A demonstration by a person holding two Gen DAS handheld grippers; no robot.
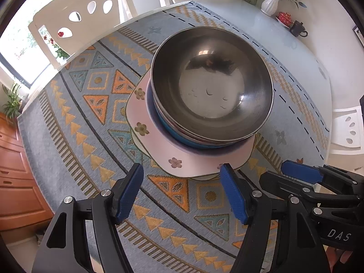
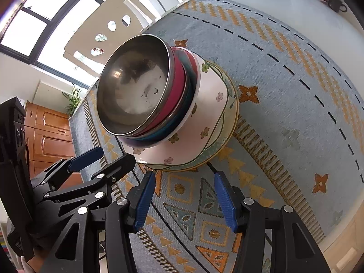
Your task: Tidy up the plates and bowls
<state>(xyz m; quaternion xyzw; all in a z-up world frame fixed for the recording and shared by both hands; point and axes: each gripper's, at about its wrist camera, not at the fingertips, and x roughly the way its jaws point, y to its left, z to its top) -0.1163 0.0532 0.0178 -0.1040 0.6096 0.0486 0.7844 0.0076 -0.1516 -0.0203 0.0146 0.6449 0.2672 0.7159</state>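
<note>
A steel bowl tops a nested stack of bowls, with a red one and a blue one below it. The stack sits on a pink square floral plate over further plates. My left gripper is open and empty, just short of the pink plate's near edge. My right gripper is open and empty, just in front of the plates. Each gripper shows in the other's view: the right and the left.
A patterned blue and orange mat covers a white table. A white vase with flowers, a red dish and a dark teapot stand at the far right corner. White chairs stand behind the table. A wooden cabinet is on the left.
</note>
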